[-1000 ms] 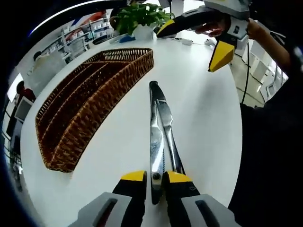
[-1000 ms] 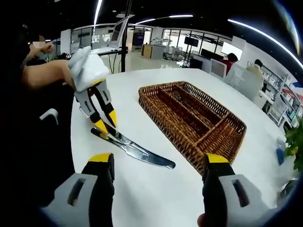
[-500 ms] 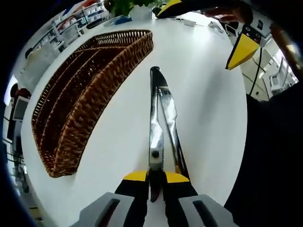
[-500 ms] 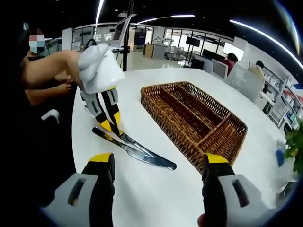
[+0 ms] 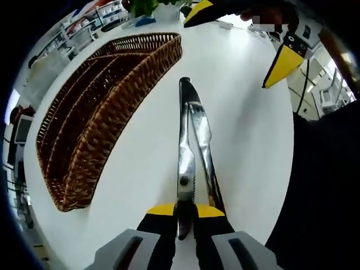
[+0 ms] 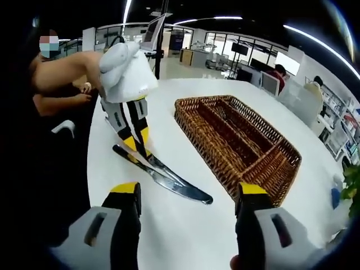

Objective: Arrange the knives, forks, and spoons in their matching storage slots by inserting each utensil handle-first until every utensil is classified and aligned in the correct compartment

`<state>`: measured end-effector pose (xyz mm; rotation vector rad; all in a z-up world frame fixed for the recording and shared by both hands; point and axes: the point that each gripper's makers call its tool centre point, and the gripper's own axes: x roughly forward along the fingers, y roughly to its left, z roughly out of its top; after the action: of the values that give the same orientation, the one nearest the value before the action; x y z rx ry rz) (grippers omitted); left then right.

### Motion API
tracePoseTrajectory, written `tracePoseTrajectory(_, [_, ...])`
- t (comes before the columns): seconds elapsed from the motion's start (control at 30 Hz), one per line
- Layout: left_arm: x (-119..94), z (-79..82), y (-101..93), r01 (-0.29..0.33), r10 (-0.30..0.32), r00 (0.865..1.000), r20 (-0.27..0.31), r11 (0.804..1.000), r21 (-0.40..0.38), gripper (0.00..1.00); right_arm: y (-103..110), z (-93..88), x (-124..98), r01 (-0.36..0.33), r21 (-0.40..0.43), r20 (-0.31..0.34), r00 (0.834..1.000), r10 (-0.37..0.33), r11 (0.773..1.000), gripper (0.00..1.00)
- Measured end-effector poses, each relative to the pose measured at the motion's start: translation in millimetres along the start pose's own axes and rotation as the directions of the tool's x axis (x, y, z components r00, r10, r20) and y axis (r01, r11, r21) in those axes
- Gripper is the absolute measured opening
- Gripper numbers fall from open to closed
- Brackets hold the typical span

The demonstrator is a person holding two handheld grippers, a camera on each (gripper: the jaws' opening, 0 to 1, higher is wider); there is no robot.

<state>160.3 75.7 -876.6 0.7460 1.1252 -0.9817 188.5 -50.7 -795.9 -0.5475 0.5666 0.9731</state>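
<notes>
Two steel knives (image 5: pixel 183 146) lie side by side on the white table (image 5: pixel 247 129), blades pointing away from me. My left gripper (image 5: pixel 185 211) is shut on the handle end of the left knife, and the other knife (image 5: pixel 203 146) runs beside its right jaw. In the right gripper view a gloved hand holds that left gripper (image 6: pixel 138 147) down on the knife handles (image 6: pixel 132 157). The wicker cutlery basket (image 5: pixel 95 118), divided into long slots, lies left of the knives. My right gripper (image 6: pixel 189 188) stands open above the blade tips (image 6: pixel 197 196), holding nothing. It also hangs at the top right (image 5: pixel 239 36).
The table's edge (image 5: pixel 287 169) curves close on the right of the knives. A potted plant (image 5: pixel 149 5) stands beyond the basket. A person's bare arm (image 6: pixel 62 73) reaches in from the left. Office desks and seated people fill the background.
My left gripper has slid forward along the knife handles and tipped more upright. The right gripper has drifted slightly closer to the knives.
</notes>
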Motion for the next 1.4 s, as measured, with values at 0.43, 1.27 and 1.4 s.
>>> tracePoseTrajectory(0.43, [-5, -3.6, 1.2, 0.019, -0.018, 1.0, -0.008, 1.0, 0.005, 0.09, -1, 5.9, 26, -0.107, -0.119, -0.014, 0.994, 0.106, 0.987, 0.56])
tracePoseTrajectory(1.27, [-25, 4.1, 6.7, 0.005, -0.004, 1.0, -0.024, 0.997, 0.073, 0.09, 19, -2.8, 80, -0.31, -0.278, -0.15, 0.949, 0.278, 0.909, 0.38])
tracePoseTrajectory(1.4, [-28, 5.6, 6.6, 0.004, -0.002, 1.0, -0.018, 0.997, 0.075, 0.09, 23, -1.4, 84, -0.315, -0.309, -0.147, 0.948, 0.283, 0.897, 0.33])
